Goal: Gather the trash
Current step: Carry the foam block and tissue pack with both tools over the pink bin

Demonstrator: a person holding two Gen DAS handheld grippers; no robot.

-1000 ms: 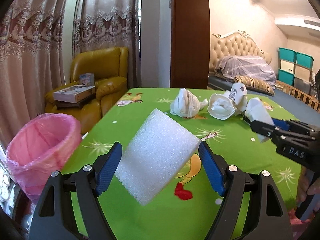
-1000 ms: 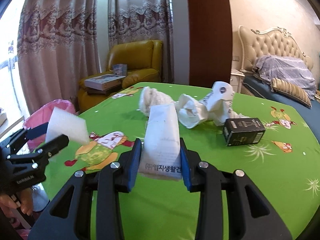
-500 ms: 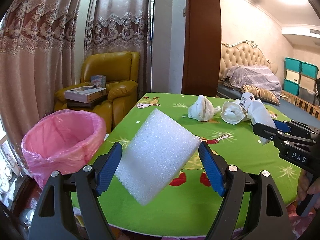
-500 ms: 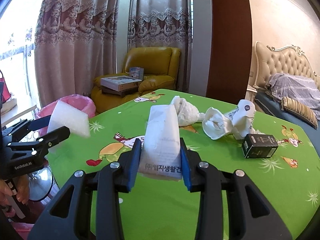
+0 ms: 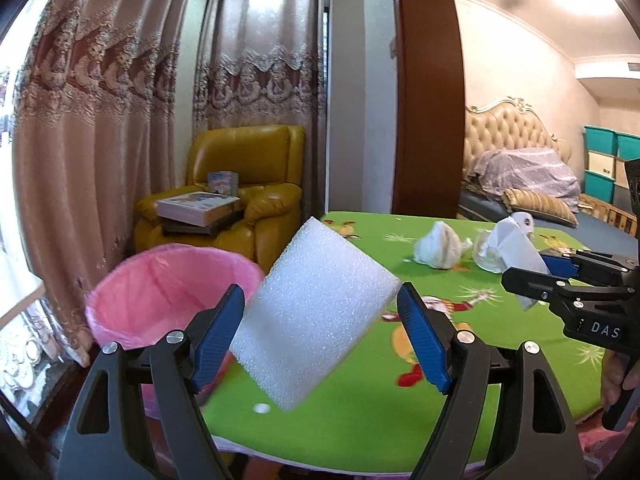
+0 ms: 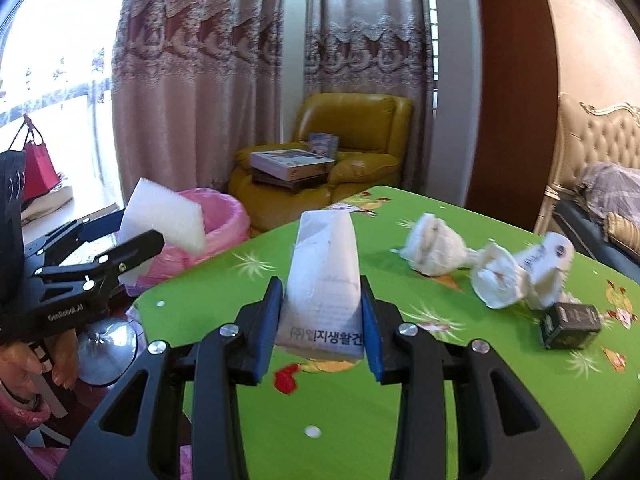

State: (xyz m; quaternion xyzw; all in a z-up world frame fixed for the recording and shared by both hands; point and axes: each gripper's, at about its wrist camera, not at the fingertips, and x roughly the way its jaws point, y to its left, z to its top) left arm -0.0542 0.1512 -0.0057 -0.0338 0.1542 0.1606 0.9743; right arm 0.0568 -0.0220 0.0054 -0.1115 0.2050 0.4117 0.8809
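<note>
My left gripper (image 5: 320, 320) is shut on a white foam block (image 5: 316, 320), held tilted over the table's left edge beside the pink-lined trash bin (image 5: 168, 284). My right gripper (image 6: 322, 308) is shut on a white paper packet (image 6: 324, 272) with Korean print, above the green table (image 6: 360, 420). The left gripper with its foam block (image 6: 164, 216) shows at the left of the right wrist view, in front of the bin (image 6: 216, 220). The right gripper (image 5: 532, 280) and its packet (image 5: 516, 248) show at the right of the left wrist view.
Crumpled white paper wads (image 6: 434, 248) (image 6: 500, 280) and a small black box (image 6: 570, 326) lie on the table's far side. A yellow armchair (image 5: 244, 192) with books stands behind the bin. Curtains hang at the left, a bed (image 5: 524, 172) at the right.
Both grippers have pulled back and swung left, still gripping their loads. The pink bin has come nearer and now sits just behind the foam block.
</note>
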